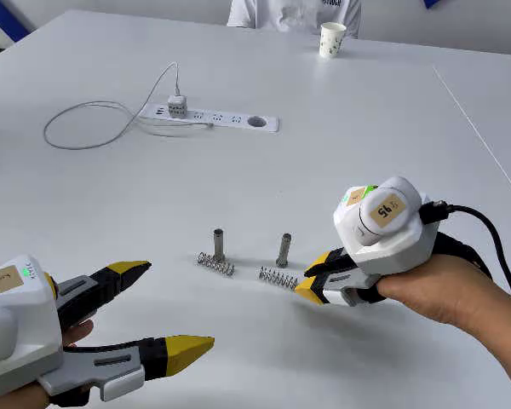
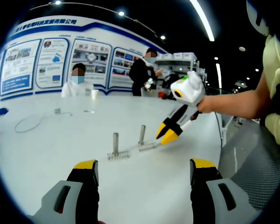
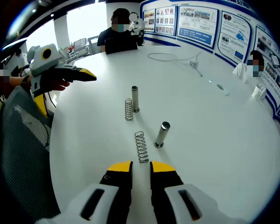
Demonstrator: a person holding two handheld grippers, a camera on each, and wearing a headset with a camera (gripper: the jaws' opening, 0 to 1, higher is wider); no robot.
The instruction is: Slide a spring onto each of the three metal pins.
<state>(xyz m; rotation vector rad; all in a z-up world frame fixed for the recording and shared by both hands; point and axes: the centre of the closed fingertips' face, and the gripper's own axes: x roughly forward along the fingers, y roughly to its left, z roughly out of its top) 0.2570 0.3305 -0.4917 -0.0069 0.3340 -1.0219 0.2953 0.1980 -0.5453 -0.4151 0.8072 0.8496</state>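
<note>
Two metal pins stand upright on the white table, one (image 1: 218, 243) to the left of the other (image 1: 284, 249). A spring (image 1: 215, 263) lies at the left pin's foot, and a second spring (image 1: 278, 278) lies in front of the right pin. My right gripper (image 1: 311, 283) is low over the table with its tips just off the second spring's (image 3: 141, 146) near end. Its jaws are a narrow gap apart, with nothing between them (image 3: 141, 167). My left gripper (image 1: 166, 308) is wide open and empty at the front left, well short of the pins (image 2: 115, 142).
A white power strip (image 1: 209, 118) with a plugged charger and looped cable lies behind the pins. A paper cup (image 1: 332, 39) stands at the far edge near a seated person (image 1: 294, 13). A table seam (image 1: 481, 136) runs down the right side.
</note>
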